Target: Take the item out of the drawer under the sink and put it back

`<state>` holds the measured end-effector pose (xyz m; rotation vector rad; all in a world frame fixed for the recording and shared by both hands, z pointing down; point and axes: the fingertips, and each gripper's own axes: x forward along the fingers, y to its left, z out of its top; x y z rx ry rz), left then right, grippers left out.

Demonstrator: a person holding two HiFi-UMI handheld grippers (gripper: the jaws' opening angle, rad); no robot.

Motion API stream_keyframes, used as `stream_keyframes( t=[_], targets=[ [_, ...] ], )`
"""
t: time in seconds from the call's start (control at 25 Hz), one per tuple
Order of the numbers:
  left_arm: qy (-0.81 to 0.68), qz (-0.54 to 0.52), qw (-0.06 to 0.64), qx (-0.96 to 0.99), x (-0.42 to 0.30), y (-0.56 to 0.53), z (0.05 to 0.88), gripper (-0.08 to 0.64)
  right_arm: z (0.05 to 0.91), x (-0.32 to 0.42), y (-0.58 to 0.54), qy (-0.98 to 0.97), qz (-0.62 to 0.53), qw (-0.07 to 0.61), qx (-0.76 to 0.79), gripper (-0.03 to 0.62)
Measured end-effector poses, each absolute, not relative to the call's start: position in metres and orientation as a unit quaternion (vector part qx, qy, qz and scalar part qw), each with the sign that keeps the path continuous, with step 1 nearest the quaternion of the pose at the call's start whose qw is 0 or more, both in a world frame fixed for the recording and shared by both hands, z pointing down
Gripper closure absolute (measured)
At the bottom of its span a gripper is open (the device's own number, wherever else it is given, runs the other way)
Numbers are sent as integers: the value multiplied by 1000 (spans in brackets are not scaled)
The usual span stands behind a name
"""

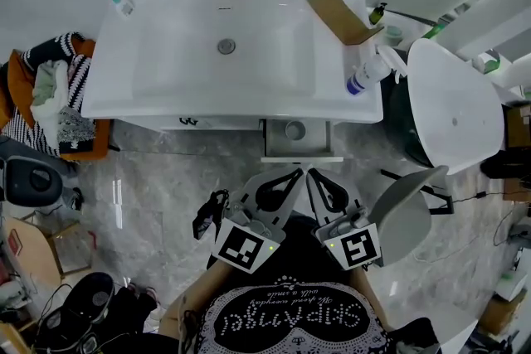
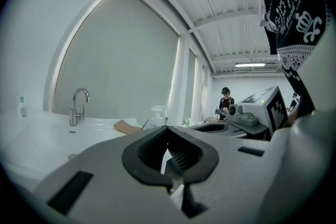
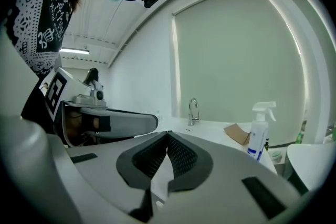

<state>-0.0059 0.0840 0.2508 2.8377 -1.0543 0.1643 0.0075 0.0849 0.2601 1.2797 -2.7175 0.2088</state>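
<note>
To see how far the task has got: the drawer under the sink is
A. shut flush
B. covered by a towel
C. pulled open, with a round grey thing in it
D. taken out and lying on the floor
C: in the head view the drawer juts out below the sink with a round grey thing inside, while the left gripper and right gripper are shut on nothing.

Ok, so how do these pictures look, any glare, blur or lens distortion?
Head view: evenly lit, sharp, white streak of glare on the floor. Left gripper view: fisheye, dark corners, the left tool soft up close. Right gripper view: same bowing, spray bottle crisp, ceiling lamp bright.
</note>
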Motion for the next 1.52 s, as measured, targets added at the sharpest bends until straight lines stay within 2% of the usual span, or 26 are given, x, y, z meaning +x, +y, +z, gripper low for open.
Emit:
stream_keyframes(
  t=[1.52],
  targets=[
    [-338,47,71,937,-4,109,251,557,263,9,109,-898,80,75,426,574]
  ],
)
